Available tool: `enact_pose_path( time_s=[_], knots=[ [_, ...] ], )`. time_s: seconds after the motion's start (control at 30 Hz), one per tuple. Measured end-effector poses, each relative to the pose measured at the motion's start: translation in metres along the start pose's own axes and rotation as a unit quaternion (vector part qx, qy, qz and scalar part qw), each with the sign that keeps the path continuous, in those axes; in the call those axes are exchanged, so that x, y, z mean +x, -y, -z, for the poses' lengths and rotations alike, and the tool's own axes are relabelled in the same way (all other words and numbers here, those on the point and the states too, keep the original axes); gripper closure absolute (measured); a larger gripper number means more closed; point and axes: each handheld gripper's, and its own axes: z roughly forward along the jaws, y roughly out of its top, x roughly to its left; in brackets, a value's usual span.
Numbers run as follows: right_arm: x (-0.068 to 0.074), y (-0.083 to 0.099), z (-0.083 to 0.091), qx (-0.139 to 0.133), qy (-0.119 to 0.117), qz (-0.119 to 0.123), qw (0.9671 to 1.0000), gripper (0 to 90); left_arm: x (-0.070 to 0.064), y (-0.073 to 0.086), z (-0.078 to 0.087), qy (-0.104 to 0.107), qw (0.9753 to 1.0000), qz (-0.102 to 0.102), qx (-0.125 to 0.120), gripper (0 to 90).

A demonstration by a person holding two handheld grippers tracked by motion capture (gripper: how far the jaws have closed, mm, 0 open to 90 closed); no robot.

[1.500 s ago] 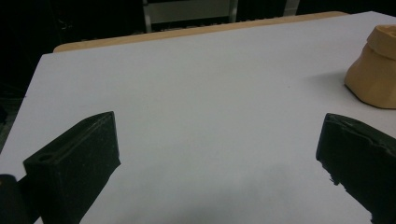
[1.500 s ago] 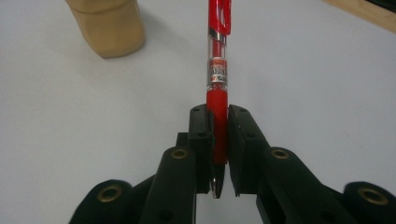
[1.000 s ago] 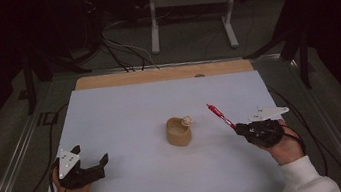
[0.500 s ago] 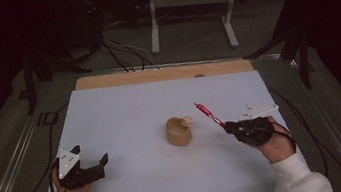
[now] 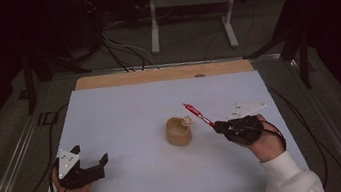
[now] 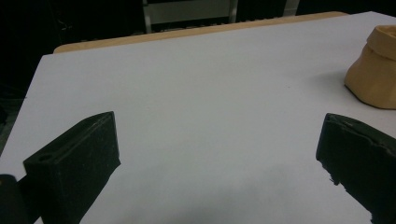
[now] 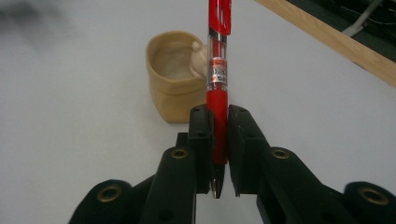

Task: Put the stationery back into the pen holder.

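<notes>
From the high view, our right gripper (image 5: 219,127) carries the red pen (image 5: 198,115) beside the tan cup (image 5: 179,131), not yet inside. Our left gripper (image 6: 219,154) rests spread apart, empty. The right gripper view shows jaws clamped on the pen's grip.

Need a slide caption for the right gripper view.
Right tongs shut on a red pen, tan cup behind.
</notes>
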Motion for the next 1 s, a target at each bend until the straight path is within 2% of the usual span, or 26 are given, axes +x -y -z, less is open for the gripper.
enact_pose_path(
  time_s=[0.43,1.0],
  knots=[
    [0.011,-0.011,-0.011,0.006,-0.017,0.006,0.9998,81.0,0.0,0.0,0.0,0.0,1.0,0.0,-0.001,0.0],
    [0.016,-0.014,-0.021,0.025,-0.026,0.011,0.9993,80.6,0.0,0.0,0.0,0.0,1.0,0.0,-0.001,0.0]
  ],
)
